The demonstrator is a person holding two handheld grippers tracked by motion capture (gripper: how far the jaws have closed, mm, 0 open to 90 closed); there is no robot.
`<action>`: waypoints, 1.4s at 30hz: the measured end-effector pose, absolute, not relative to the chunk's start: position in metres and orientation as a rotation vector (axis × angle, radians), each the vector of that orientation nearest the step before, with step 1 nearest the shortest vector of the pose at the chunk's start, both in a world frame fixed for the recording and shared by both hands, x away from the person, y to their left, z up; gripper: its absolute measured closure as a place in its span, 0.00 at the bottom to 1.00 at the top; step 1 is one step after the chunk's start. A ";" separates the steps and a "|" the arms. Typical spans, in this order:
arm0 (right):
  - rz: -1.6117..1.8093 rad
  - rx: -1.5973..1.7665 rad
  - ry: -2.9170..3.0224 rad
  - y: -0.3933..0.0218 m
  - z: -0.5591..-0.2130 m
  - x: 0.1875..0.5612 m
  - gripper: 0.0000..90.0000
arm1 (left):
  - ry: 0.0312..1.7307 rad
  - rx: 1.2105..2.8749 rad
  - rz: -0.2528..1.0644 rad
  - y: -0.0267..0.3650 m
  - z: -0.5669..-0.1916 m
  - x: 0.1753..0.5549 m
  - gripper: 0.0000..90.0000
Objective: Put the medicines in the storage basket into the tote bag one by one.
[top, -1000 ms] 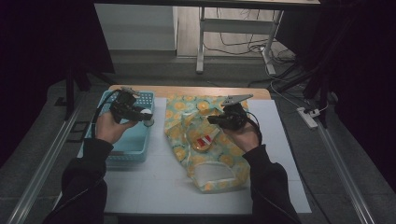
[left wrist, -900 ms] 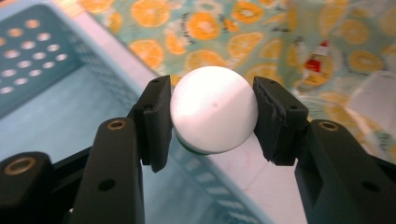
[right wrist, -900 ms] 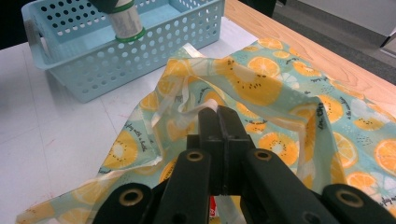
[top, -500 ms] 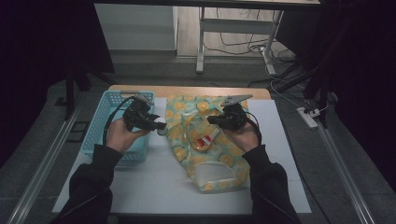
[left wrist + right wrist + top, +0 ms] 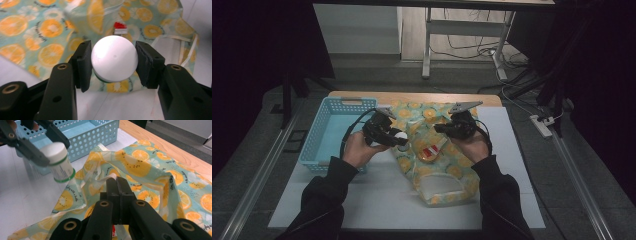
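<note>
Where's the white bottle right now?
The white bottle is clamped in the left hand-held gripper. In the high view it hangs over the left edge of the orange-print bag, just right of the blue basket.

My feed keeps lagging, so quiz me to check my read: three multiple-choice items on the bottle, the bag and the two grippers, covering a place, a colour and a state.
1. Where is the white-capped bottle?
A. lying in the basket
B. held in the left gripper, above the bag's edge
C. standing on the wooden strip

2. What colour is the perforated basket?
A. light blue
B. red
C. black

3. What state is the right gripper in?
A. wide open over bare table
B. shut on the bottle
C. shut on the bag's pale strap

Answers:
1 B, the left gripper view shows the cap clamped between both jaws with the orange-slice print bag behind it.
2 A, both the high view and the right gripper view show it pale blue.
3 C, its jaws meet on the strap, lifting the fabric into a ridge.
</note>
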State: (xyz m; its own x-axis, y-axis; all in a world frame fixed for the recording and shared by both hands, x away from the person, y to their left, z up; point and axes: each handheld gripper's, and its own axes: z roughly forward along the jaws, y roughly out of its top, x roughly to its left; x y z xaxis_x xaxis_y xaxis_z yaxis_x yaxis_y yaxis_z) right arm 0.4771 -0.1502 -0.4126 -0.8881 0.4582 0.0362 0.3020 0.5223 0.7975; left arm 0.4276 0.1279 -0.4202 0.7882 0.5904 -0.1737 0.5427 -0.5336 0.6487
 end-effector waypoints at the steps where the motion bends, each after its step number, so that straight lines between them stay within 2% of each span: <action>1: 1.299 0.651 2.581 -0.150 -0.413 0.477 1.00 | 0.827 2.260 0.082 0.124 -0.421 0.428 0.56; 13: 1.303 0.651 2.572 -0.149 -0.413 0.477 1.00 | 0.753 2.293 0.058 0.084 -0.426 0.435 0.56; 20: 1.310 0.653 2.565 -0.149 -0.412 0.477 1.00 | 0.736 2.335 0.088 0.065 -0.432 0.445 0.56; 42: 1.309 0.668 2.549 -0.147 -0.414 0.477 1.00 | 0.877 2.327 0.194 0.048 -0.450 0.481 0.56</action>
State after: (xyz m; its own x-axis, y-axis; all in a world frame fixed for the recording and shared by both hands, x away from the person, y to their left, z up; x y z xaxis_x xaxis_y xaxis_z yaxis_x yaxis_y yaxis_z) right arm 0.4768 -0.1470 -0.4139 -0.8782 0.4775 0.0282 0.3010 0.5059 0.8084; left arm 0.4805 0.0475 -0.4497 0.7670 0.6363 -0.0819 0.5427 -0.5754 0.6119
